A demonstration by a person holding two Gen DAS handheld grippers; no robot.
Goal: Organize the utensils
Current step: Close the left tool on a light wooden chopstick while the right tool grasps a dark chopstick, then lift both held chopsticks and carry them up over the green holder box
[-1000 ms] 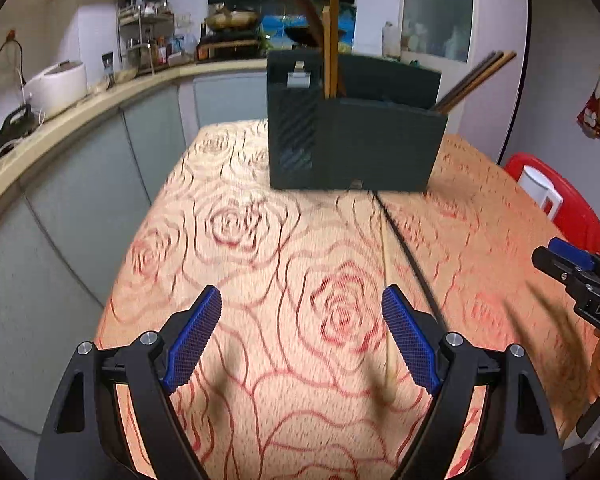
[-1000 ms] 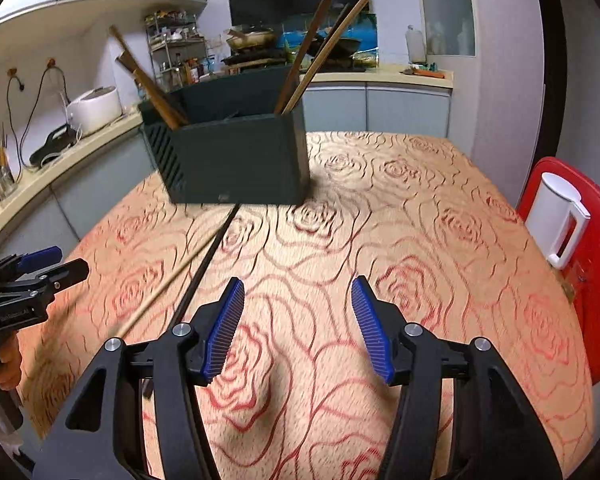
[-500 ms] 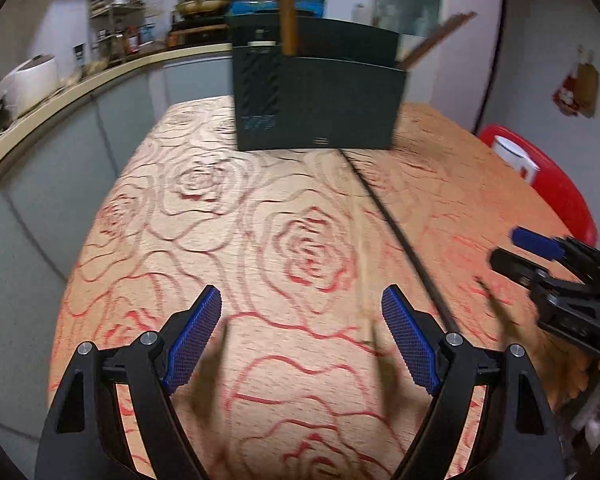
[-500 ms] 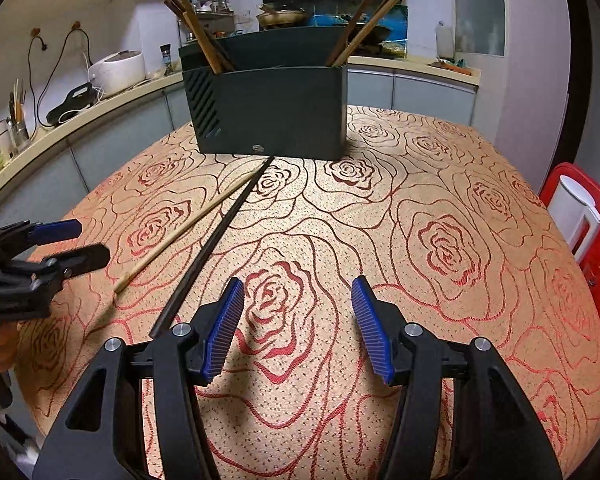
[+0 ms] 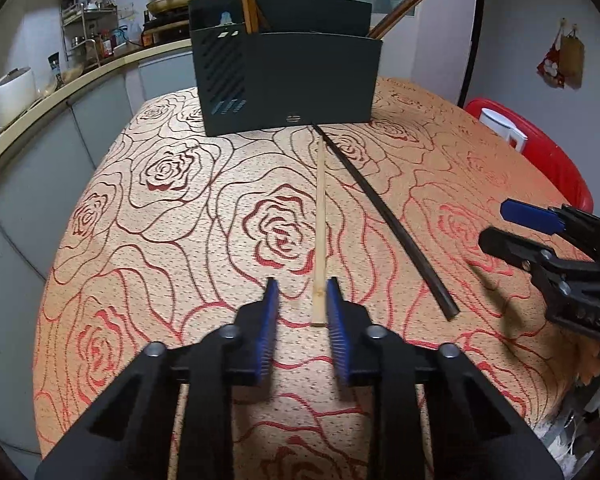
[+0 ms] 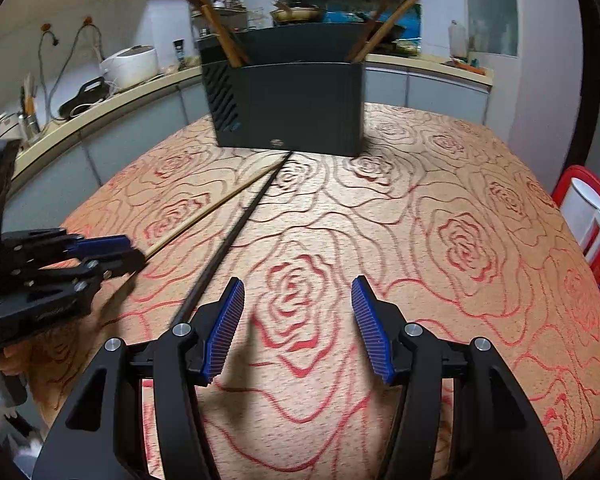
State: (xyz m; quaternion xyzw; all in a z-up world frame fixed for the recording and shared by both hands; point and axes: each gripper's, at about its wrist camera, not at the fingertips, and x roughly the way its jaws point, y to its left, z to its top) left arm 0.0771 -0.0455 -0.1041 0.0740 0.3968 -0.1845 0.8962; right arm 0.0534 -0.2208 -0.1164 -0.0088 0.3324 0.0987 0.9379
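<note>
Left gripper [image 5: 302,300] jaws closing, narrower than before, around pale wooden chopstick [image 5: 320,216], pads not pressing; right gripper [image 6: 298,320] unchanged, open, empty.

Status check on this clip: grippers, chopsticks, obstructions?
Left gripper closing around light chopstick. Right gripper open, empty. Dark chopstick loose beside it. Nothing in the way.

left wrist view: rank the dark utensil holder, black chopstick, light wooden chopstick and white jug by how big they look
1. dark utensil holder
2. black chopstick, longest stick
3. light wooden chopstick, slightly shorter
4. white jug, though farther away
</note>
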